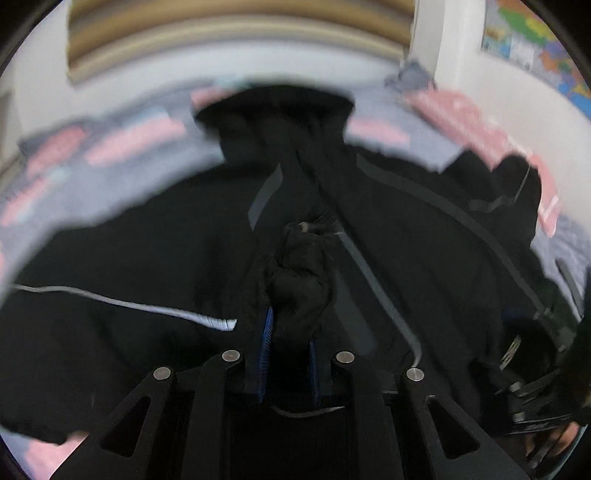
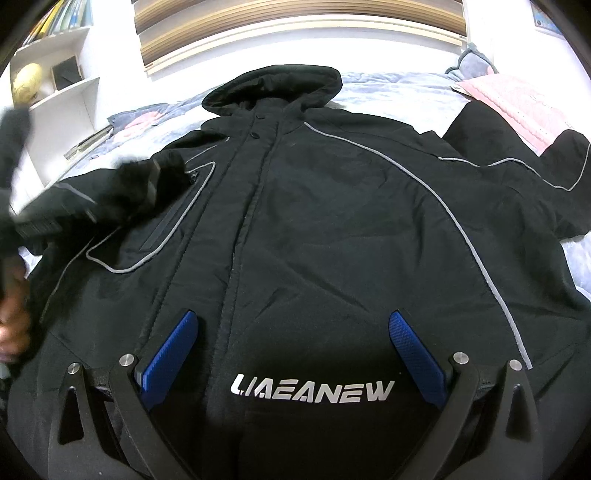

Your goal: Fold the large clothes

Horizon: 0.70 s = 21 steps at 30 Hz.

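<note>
You have a big black jacket (image 2: 314,221) lying flat on the bed (image 2: 399,92), front side up, with its hood (image 2: 273,88) toward the wooden headboard (image 2: 295,33). The cloth looks thin and smooth with lots of little creases, and thin grey lines of piping (image 2: 476,258) curve over the shoulders and around a chest pocket (image 2: 162,229). Round black snaps sit in a row below the hood. Shiny silver letters near the bottom of the jacket read "LIAEANEW" (image 2: 312,392), as well as you can make them out. The bed cover under it is soft and bluish grey with pink patches. Your right tongs (image 2: 295,354) hang over the lower part of the jacket with the blue ribbed pads (image 2: 170,354) spread wide apart, and nothing is pinched in them. Your left tongs (image 1: 291,354) are nearly closed, and a scrunched bunch of black cloth (image 1: 299,288) is squeezed between their blue pads; it seems to be a sleeve. The left view is blurry, and only it shows a bright colored map (image 1: 535,40) on the wall. Only the right view shows the letters and white shelves (image 2: 62,88) with a round yellowish ball (image 2: 27,81). In that view your left hand (image 2: 14,328) shows at the left edge, with the dark sleeve blurred above the jacket's chest.
</note>
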Each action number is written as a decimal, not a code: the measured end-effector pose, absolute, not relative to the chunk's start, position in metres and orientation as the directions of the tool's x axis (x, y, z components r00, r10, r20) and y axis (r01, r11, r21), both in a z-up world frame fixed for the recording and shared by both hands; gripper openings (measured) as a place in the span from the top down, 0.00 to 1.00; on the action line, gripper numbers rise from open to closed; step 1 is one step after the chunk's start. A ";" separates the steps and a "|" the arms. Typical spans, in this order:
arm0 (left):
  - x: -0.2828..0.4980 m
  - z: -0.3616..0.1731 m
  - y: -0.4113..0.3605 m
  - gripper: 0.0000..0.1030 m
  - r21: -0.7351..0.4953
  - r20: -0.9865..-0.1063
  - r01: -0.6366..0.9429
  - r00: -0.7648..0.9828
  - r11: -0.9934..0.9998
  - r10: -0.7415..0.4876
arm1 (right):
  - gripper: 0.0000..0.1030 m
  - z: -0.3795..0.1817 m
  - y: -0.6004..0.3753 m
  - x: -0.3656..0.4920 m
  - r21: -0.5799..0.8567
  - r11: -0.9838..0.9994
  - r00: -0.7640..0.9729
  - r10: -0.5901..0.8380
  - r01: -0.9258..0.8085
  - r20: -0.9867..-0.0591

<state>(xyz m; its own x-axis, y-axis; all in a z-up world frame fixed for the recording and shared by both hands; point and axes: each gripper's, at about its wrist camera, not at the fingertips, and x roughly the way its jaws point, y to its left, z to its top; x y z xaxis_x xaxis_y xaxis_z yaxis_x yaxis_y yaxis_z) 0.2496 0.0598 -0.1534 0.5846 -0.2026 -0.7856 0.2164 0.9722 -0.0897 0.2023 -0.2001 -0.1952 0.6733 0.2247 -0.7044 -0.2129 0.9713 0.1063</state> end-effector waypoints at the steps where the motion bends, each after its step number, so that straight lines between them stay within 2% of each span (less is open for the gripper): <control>1: 0.252 -0.162 0.061 0.80 -0.106 -0.806 0.219 0.552 0.970 -0.213 | 0.00 -0.195 -0.200 0.202 0.105 0.972 0.673 0.223 -0.212 -0.706; 2: 0.257 -0.163 0.060 0.79 -0.113 -0.807 0.221 0.549 0.969 -0.219 | 0.00 -0.195 -0.199 0.203 0.100 0.972 0.671 0.218 -0.211 -0.708; 3: 0.256 -0.159 0.063 0.69 -0.130 -0.802 0.227 0.548 0.965 -0.237 | 0.00 -0.195 -0.198 0.203 0.093 0.973 0.670 0.212 -0.209 -0.711; 4: 0.253 -0.155 0.066 0.50 -0.173 -0.798 0.235 0.535 0.957 -0.276 | 0.00 -0.195 -0.196 0.203 0.080 0.975 0.667 0.201 -0.208 -0.717; 6: 0.245 -0.145 0.069 0.36 -0.255 -0.778 0.243 0.524 0.936 -0.348 | 0.00 -0.194 -0.192 0.204 0.055 0.977 0.655 0.178 -0.204 -0.734; 8: 0.234 -0.130 0.072 0.36 -0.273 -0.754 0.246 0.545 0.930 -0.366 | 0.00 -0.187 -0.187 0.203 0.036 0.975 0.633 0.170 -0.218 -0.755; 15: 0.185 -0.076 0.110 0.36 -0.245 -0.667 0.220 0.669 0.944 -0.329 | 0.02 -0.118 -0.143 0.201 0.083 0.930 0.620 0.302 -0.357 -0.724; 17: 0.177 -0.068 0.129 0.36 -0.239 -0.654 0.166 0.701 0.957 -0.285 | 0.11 -0.109 -0.122 0.211 0.105 0.912 0.593 0.341 -0.396 -0.729; 21: 0.161 -0.065 0.169 0.36 -0.229 -0.649 0.066 0.733 0.971 -0.203 | 0.12 -0.114 -0.089 0.245 0.182 0.892 0.520 0.395 -0.413 -0.757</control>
